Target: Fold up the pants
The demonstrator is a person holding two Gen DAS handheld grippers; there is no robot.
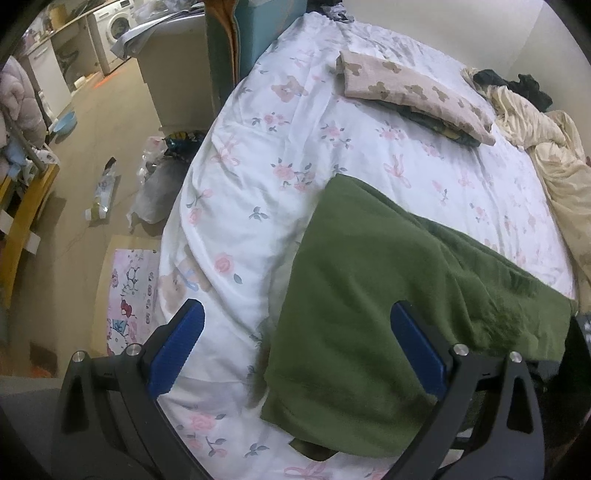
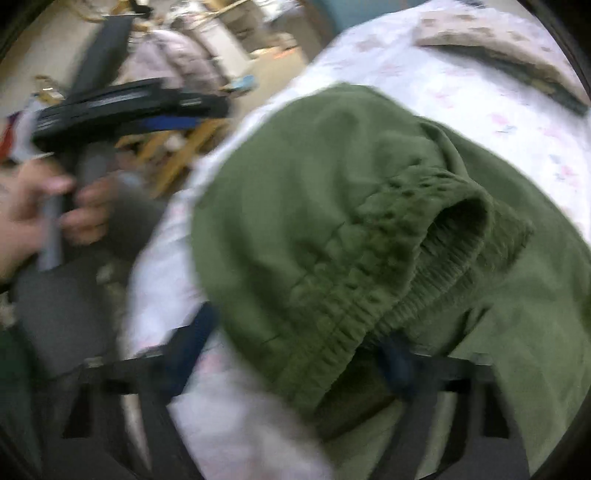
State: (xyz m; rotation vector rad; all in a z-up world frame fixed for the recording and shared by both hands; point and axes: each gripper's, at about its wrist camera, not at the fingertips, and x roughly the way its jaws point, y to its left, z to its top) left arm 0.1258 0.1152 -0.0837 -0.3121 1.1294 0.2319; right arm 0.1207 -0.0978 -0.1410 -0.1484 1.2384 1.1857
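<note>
Bed [image 1: 258, 184]: we record a white floral cover filling most of the left wrist view; in the right wrist view it is smeared by blur.

Green pants [image 1: 354, 295]: we find them lying on the near part of the bed, one edge hanging toward the bed's side. Only the right wrist view shows the gathered elastic waistband [image 2: 369, 280], folded back and gaping. The left wrist view shows just flat green cloth.

Folded bear-print cloth [image 1: 413, 92]: it sits farther up the bed on a dark garment, well apart from the pants. A crumpled cream blanket [image 1: 546, 147] lies at the bed's far edge, cut off by the frame.

Washing machine [image 1: 114, 26] and blue basin [image 1: 64, 122]: seen on the floor side, in the left wrist view only.

Left gripper [image 1: 295, 332]: we note its blue fingers spread wide over the pants' edge, gripping nothing. The right wrist view alone shows the hand [image 2: 40, 214] carrying it.

Right gripper [image 2: 295, 354]: its jaws stand partly apart with the waistband between them; blur and cloth hide the far finger, so we cannot tell whether the pads press.
</note>
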